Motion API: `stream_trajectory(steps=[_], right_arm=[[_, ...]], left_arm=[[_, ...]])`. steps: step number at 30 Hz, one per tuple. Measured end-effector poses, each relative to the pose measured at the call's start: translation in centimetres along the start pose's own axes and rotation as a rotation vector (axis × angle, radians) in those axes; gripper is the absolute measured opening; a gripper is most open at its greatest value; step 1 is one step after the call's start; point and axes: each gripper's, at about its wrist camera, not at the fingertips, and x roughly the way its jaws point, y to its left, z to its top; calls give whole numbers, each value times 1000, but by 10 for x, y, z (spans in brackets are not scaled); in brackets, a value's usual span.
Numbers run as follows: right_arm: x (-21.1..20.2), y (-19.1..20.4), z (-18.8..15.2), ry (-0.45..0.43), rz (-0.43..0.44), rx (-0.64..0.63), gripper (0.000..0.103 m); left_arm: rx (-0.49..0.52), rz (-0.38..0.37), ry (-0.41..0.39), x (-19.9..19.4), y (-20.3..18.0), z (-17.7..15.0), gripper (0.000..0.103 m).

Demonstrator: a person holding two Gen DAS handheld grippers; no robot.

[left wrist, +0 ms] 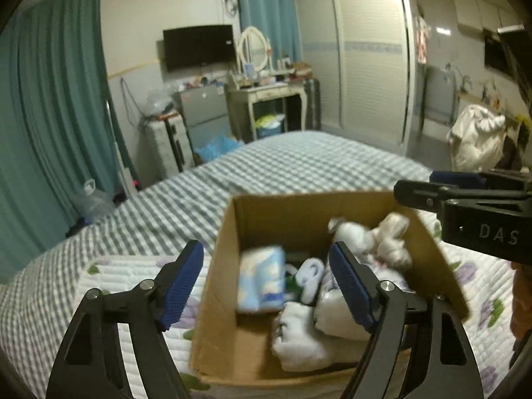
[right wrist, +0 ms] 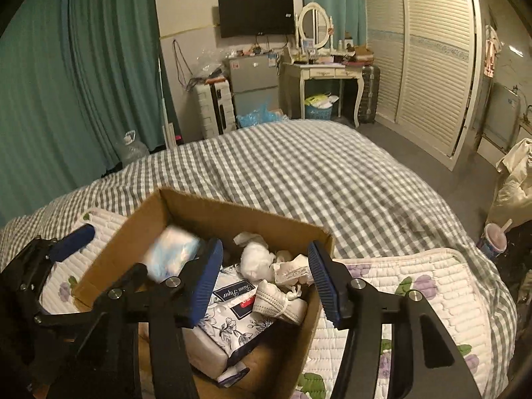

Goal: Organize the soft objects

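An open cardboard box (left wrist: pixel 299 199) (right wrist: pixel 249 214) stands on the bed. In it lie a light-blue tissue pack (left wrist: pixel 262 276) (right wrist: pixel 173 252), blurred in both views, white crumpled wads (left wrist: pixel 352 232) (right wrist: pixel 256 259), a white face mask (right wrist: pixel 282 299), a flower-printed tissue pack (right wrist: pixel 232 319) and a white cloth (left wrist: pixel 299 332). My left gripper (left wrist: pixel 266 249) hangs open over the box's left half; neither pad touches the blue pack. My right gripper (right wrist: pixel 265 246) hovers open above the box's right side with nothing between its fingers. It also shows at the right edge of the left wrist view.
The box rests on a quilted flower-print mat (right wrist: pixel 415 286) laid over the grey checked bedcover (right wrist: pixel 316 173). A cup with a straw (right wrist: pixel 495 239) stands off the bed's right side. Beyond the bed are teal curtains (right wrist: pixel 83 83), a dressing table (right wrist: pixel 326 73) and a slatted wardrobe (right wrist: pixel 432 60).
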Motion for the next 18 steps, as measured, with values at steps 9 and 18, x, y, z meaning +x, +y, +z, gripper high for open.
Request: stream_trajectory(steps=[9,18], right_arm=[[-114,8,18,-150,-23,23,54],[-273,40,27,-345,-88,-31,69]], left_arm=[[-4,4,-151,-106,3,45,80],[-44,-9,-389,-247,22,73,89]])
